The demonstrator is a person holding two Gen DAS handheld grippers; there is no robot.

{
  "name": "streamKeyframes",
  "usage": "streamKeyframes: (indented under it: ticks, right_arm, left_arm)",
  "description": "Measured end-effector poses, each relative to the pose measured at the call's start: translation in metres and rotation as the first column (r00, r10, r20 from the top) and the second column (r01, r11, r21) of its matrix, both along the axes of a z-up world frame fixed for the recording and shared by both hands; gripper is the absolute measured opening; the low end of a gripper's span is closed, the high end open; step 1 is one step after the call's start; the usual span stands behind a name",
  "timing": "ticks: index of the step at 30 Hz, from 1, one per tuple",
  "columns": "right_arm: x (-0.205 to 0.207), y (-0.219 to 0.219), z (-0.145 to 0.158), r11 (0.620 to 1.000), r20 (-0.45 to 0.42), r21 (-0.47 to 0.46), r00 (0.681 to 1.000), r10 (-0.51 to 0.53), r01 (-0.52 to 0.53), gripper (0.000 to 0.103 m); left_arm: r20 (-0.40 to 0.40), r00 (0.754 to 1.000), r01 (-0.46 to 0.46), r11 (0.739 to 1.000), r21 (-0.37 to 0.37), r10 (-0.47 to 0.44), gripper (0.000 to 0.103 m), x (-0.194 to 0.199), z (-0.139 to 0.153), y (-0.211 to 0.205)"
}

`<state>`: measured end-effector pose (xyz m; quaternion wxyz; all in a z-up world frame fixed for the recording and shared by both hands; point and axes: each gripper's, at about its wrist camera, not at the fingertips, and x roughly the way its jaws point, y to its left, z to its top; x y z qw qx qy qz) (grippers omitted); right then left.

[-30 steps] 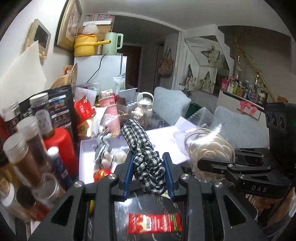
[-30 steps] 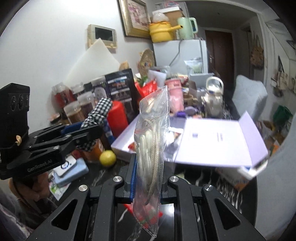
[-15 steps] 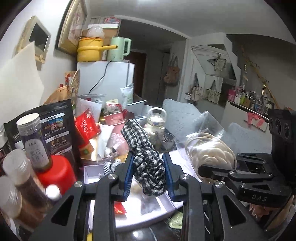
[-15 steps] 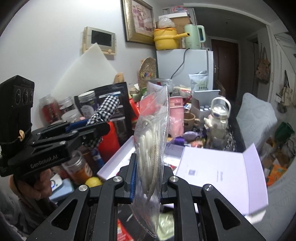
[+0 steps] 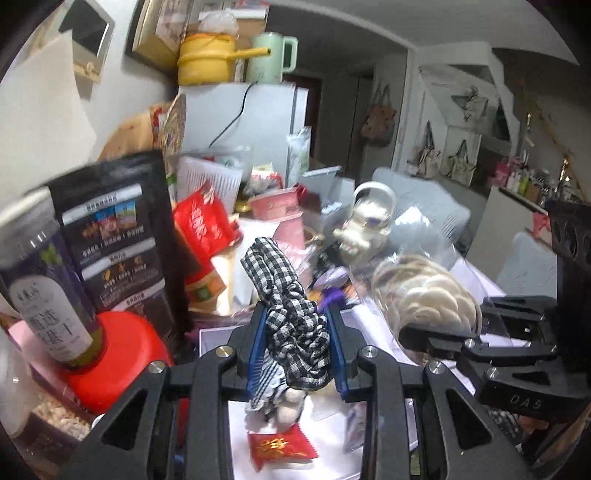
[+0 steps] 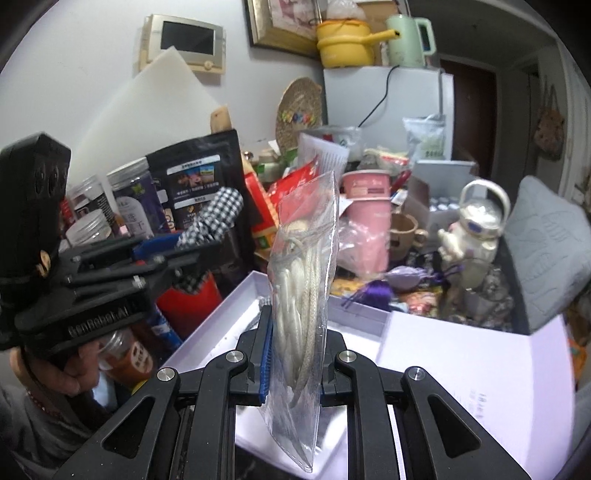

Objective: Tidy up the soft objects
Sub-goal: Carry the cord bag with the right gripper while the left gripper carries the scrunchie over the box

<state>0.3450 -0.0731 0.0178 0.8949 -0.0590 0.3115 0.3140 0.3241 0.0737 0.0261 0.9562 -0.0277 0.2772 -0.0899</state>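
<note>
the left gripper [image 5: 297,345] pinches a limp checked scrunchie [image 5: 291,314] and the right gripper [image 6: 295,350] a slippery, light bagged cord [image 6: 303,295], both apparently above the white box [image 6: 229,317].

White wall [image 6: 92,74] on the left carries a framed picture [image 6: 280,22] and a small intercom panel [image 6: 184,42]. White fridge [image 6: 384,107] stands against the back, yellow pot [image 6: 343,42] and pale green kettle [image 6: 406,37] on top. Dark door [image 6: 472,110] beyond it. Grey cushioned seat [image 6: 546,251] on the right. White cabinet with hanging bags [image 5: 458,147], shelf of bottles [image 5: 524,184] further right. Dim indoor light.
</note>
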Motion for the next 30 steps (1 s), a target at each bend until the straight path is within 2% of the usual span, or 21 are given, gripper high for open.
streamKeyframes:
  ticks: [11, 16, 20, 30]
  right_arm:
    - [0.03, 0.021, -0.026, 1.0, -0.062, 0.015, 0.998, 0.02, -0.019, 0.017]
    - [0.042, 0.019, -0.047, 1.0, -0.127, -0.013, 0.992, 0.011, -0.013, 0.017]
    - [0.052, 0.014, -0.06, 1.0, -0.183, 0.002, 0.983, 0.017, -0.017, 0.017]
    - [0.065, 0.016, -0.088, 0.998, -0.25, -0.056, 0.968, -0.002, -0.012, 0.017]
  left_arm:
    - [-0.137, 0.99, -0.014, 1.0, 0.027, 0.018, 0.03, 0.034, -0.043, 0.0]
    - [-0.189, 0.982, -0.009, 0.999, 0.037, 0.016, 0.03, 0.044, -0.061, -0.004]
    - [-0.231, 0.973, -0.016, 0.999, 0.045, 0.026, 0.03, 0.052, -0.074, -0.005]
    - [-0.28, 0.959, -0.031, 0.998, 0.057, 0.046, 0.03, 0.064, -0.093, -0.001]
